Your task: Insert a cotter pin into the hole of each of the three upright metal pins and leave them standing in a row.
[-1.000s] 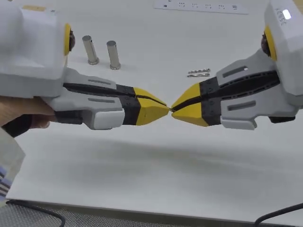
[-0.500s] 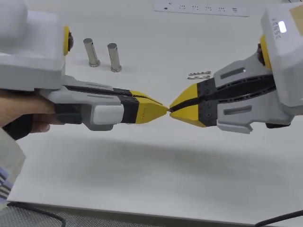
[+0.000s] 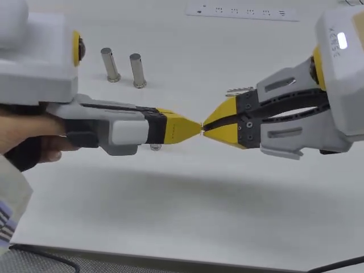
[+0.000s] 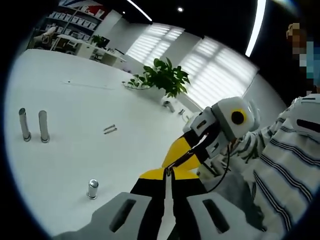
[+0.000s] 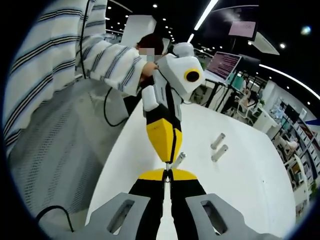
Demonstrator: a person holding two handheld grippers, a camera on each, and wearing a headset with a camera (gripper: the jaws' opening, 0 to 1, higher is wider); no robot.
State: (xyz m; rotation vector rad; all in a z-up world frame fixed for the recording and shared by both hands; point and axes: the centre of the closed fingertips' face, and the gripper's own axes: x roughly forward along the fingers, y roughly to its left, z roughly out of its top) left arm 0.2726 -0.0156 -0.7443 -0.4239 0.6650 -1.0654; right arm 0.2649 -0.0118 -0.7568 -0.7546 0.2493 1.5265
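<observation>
Meeting tip to tip: left gripper (image 3: 195,128), right gripper (image 3: 208,127) (jaws closed).

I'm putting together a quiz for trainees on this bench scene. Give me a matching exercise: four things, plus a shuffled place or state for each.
1 pair of metal pins
2 lone metal pin
3 cotter pins
4 power strip

A lying flat on the table
B along the table's far edge
C upright, side by side
D upright, alone near the left hand-held gripper

Pairs: 1-C, 2-D, 3-A, 4-B
</observation>
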